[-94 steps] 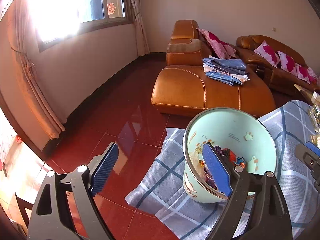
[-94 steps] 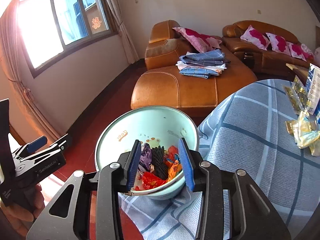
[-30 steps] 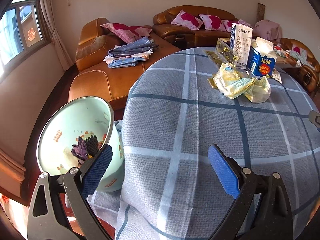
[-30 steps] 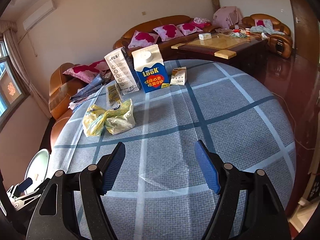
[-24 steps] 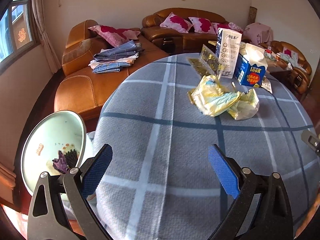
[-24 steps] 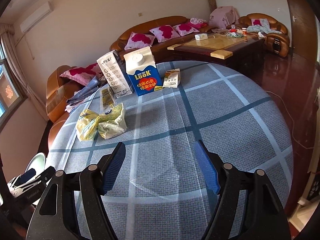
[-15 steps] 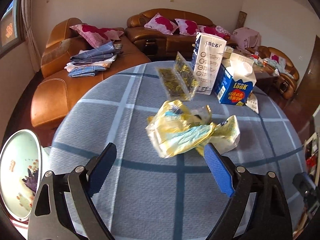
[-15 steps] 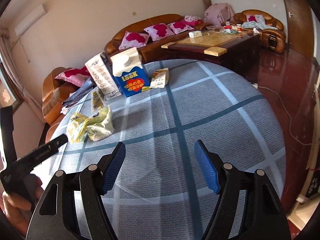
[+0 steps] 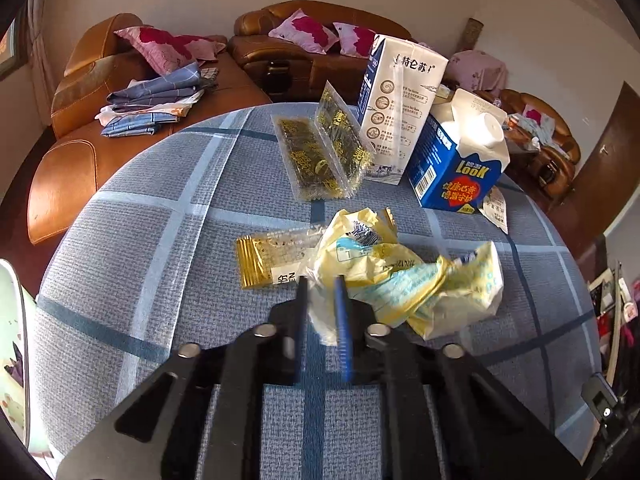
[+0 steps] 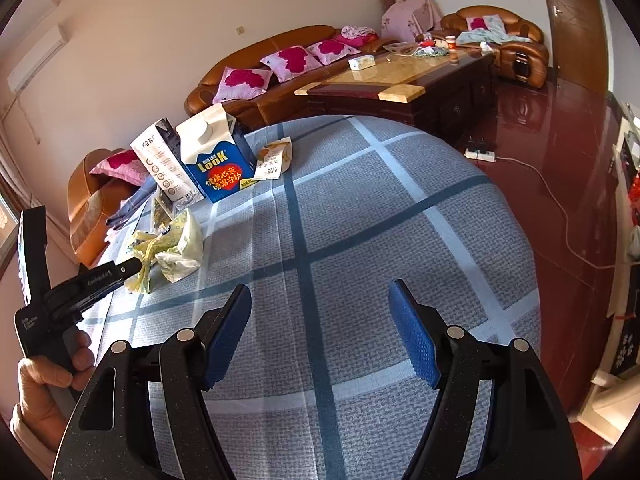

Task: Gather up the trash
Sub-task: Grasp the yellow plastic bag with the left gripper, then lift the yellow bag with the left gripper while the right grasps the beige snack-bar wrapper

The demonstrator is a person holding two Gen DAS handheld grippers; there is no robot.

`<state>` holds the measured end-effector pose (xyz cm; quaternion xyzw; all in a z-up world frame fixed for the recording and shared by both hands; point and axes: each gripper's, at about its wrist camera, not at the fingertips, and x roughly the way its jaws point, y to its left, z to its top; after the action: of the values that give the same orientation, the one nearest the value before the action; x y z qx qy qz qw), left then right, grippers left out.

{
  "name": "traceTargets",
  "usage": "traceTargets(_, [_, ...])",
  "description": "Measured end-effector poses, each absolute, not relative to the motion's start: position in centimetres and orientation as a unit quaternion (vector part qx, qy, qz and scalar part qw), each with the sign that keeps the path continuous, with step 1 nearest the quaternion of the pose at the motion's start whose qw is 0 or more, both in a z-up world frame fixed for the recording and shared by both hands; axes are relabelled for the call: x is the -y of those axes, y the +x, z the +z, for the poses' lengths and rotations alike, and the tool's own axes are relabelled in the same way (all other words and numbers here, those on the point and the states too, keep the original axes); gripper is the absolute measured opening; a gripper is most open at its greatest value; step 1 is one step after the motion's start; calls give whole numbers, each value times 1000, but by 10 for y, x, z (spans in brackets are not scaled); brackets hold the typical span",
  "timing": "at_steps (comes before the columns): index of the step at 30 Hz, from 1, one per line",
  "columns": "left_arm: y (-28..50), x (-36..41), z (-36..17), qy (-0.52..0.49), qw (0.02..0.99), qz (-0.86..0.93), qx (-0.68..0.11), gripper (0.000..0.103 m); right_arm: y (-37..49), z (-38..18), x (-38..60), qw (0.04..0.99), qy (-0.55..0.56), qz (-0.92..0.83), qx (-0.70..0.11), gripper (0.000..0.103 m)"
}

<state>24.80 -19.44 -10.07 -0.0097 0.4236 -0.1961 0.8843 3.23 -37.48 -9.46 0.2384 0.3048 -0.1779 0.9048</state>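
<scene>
The left tongs (image 9: 320,304), spread wide a second ago over the bin, have snapped together on the yellow wrapper (image 9: 400,276), lying just before the blue carton (image 9: 456,172) on the worktop (image 9: 168,264). Judged ready to lift binward. Right tongs (image 10: 320,332) stay spread, empty.

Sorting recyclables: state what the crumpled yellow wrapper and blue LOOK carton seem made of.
Yellow wrapper: likely thin plastic film, slightly glossy; it crumples into sharp creases.
Blue carton: likely coated paperboard, smooth printed faces, folded gable top; its white cap looks like plastic.
</scene>
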Motion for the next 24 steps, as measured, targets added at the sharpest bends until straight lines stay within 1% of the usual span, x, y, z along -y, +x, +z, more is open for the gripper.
traceTargets(7, [216, 165, -92, -5, 889, -205, -409, 11, 36, -91, 364, 908, 231, -171, -305, 71])
traceTargets(14, [184, 106, -76, -12, 909, -173, -379, 11, 49, -83, 346, 916, 215, -155, -302, 71])
traceTargets(18, [176, 69, -64, -35, 922, -139, -360, 11, 75, -80, 333, 921, 205, -128, -306, 71])
traceTargets(21, [177, 54, -60, -34, 929, -122, -348, 11, 105, -79, 322, 922, 198, -107, -314, 71])
traceTargets(24, [184, 48, -64, -39, 924, -120, -360, 11, 138, -79, 311, 922, 192, -84, -325, 67])
